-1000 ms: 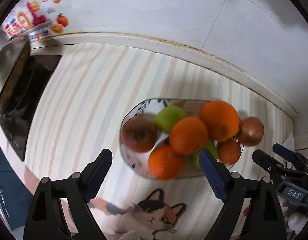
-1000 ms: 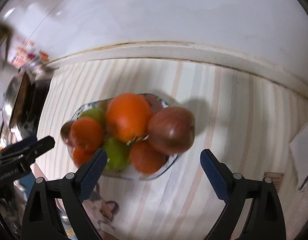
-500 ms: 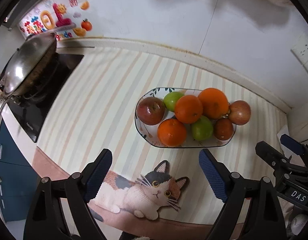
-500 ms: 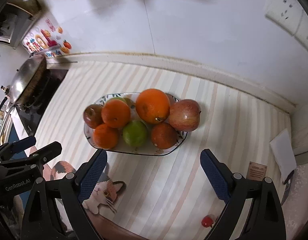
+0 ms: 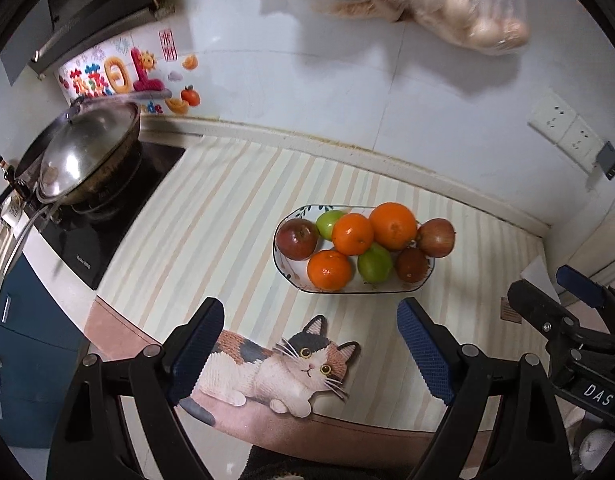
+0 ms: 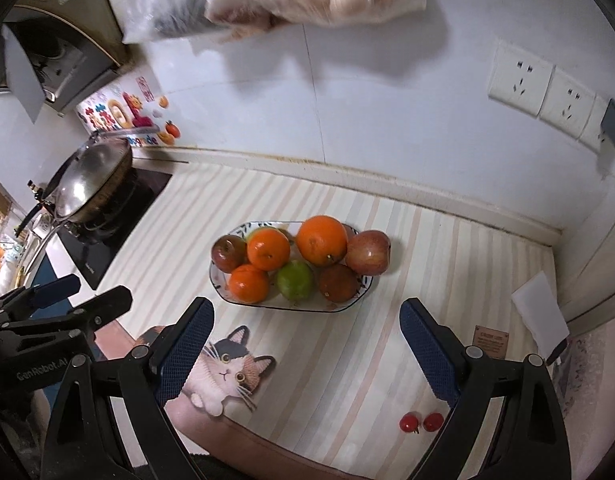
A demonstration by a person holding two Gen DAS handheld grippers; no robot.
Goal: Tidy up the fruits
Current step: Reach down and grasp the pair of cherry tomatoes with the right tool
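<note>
Left wrist view: striped mat [image 5: 227, 216] over the counter [image 5: 119, 332], printed cat [image 5: 283, 364] at its near edge, white tiled wall [image 5: 307, 92] behind with colourful stickers [image 5: 119, 76] and a double socket [image 5: 563, 132]. Lidded wok [image 5: 83, 156] on a black hob [image 5: 107, 216] at far left; blurred plastic bag [image 5: 447, 0] hanging high on the wall. Oval fruit plate [image 5: 285, 272] mid-mat, heaped with three oranges [image 5: 392, 226], two green fruits, two red apples [image 5: 297, 239] and one dark red fruit. Left gripper [image 5: 307, 344] wide apart and empty, hovering well short of the plate; right gripper [image 5: 563, 296] visible at the right edge. Right wrist view: same mat [image 6: 427, 248], same plate [image 6: 219, 280] beyond the fingertips, largest orange [image 6: 321, 240] on top, red apple [image 6: 367, 252] hanging over the right rim. Two small red fruits [image 6: 421, 423] on the mat near the front edge, white paper [image 6: 541, 316] at far right, sockets [image 6: 543, 88] above. Right gripper [image 6: 307, 340] also spread wide, holding nothing; left gripper [image 6: 67, 300] at lower left. Compared with a second ago: both cameras pulled well back and up, plate now smaller and farther, hob, wall and bag newly in sight, fruit pile unchanged.
</note>
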